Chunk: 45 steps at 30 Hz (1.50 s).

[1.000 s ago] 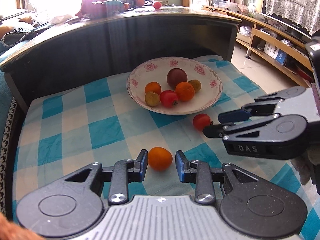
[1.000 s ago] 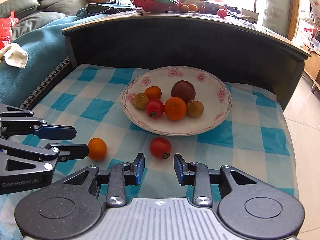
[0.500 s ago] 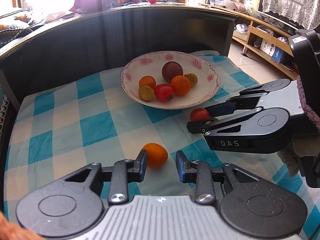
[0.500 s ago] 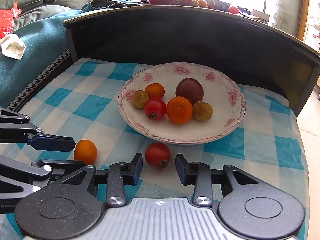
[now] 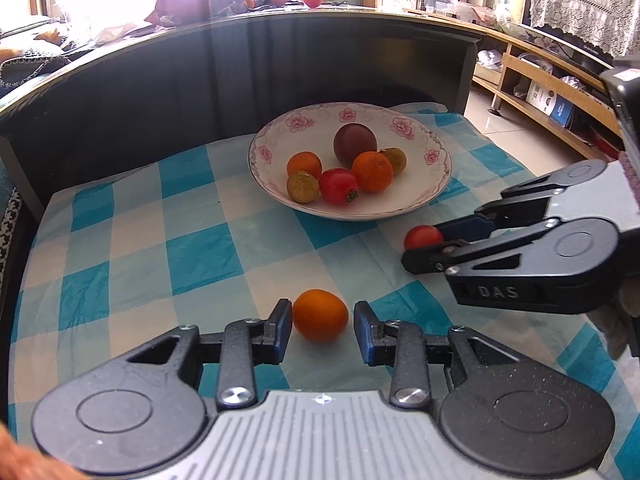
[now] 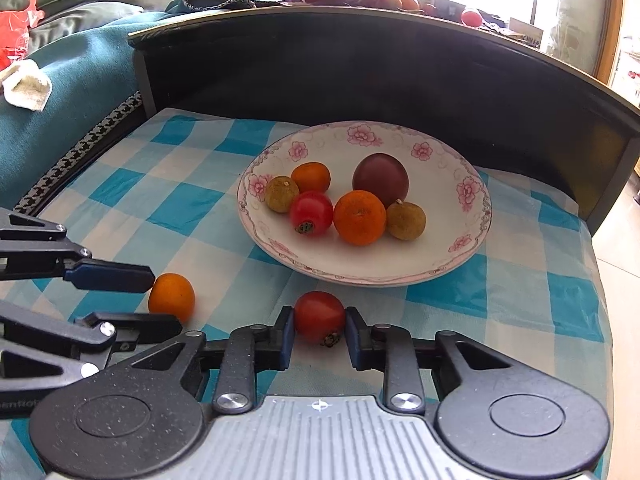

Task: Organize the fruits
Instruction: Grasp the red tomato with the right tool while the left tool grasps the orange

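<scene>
The checked cloth (image 5: 200, 248) covered the low surface, and toward its back sat the flowered plate (image 5: 436, 184), already holding six fruits: a dark purple one, two oranges, a red tomato and two small brownish ones. Two fruits lay loose on the cloth in front of it. The small orange (image 5: 320, 314) rested between the pads of the left gripper (image 5: 320, 330), whose fingers stood spread: one pad looked to be just against the fruit's side while the other showed a clear gap, so nothing was clamped. The loose tomato (image 6: 319, 316) sat just in front of the plate's near rim, inside the right gripper (image 6: 319, 330); its pads lay close against both flanks, but whether they pressed or merely framed it could not be told. Both fruits seemed light and round, prone to roll on the cloth. The orange's rind likely gave a firmer, grippier hold; the tomato's smooth, thin skin probably called for a gentle squeeze across its widest part, clear of the stem end that faced the camera.
</scene>
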Available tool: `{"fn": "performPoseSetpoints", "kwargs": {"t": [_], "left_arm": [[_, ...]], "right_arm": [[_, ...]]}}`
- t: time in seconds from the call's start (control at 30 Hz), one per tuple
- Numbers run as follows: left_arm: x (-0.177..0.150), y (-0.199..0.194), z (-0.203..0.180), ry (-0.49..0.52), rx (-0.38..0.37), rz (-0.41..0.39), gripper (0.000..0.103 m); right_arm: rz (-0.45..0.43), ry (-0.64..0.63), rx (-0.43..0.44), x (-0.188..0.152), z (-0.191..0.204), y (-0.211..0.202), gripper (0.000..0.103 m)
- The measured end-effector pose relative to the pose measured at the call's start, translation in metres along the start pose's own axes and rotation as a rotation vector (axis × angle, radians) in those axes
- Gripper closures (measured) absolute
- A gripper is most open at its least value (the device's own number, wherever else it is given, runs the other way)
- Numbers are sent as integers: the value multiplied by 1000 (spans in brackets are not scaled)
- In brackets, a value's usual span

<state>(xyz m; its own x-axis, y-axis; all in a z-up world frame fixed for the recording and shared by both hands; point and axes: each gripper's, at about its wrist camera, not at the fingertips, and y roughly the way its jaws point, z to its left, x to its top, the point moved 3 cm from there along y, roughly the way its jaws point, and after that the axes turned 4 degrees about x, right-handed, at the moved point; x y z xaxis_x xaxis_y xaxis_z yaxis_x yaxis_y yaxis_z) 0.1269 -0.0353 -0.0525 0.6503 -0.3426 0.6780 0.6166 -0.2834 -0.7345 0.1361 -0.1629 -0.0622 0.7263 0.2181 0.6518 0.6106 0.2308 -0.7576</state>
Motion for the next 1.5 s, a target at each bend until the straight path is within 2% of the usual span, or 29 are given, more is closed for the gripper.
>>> {"fn": "performPoseSetpoints", "kwargs": {"t": [0.5, 0.9, 1.13, 1.5], "left_arm": [[-2, 22, -2, 5, 20, 1, 59], [-9, 2, -12, 59, -23, 43, 60], [-16, 2, -15, 78, -34, 62, 60], [-21, -1, -14, 91, -46, 67, 54]], "right_arm": [[30, 2, 35, -9, 5, -19, 81], [71, -30, 45, -13, 10, -24, 81], [105, -109, 51, -25, 21, -26, 81], [105, -113, 62, -26, 20, -27, 76]]}}
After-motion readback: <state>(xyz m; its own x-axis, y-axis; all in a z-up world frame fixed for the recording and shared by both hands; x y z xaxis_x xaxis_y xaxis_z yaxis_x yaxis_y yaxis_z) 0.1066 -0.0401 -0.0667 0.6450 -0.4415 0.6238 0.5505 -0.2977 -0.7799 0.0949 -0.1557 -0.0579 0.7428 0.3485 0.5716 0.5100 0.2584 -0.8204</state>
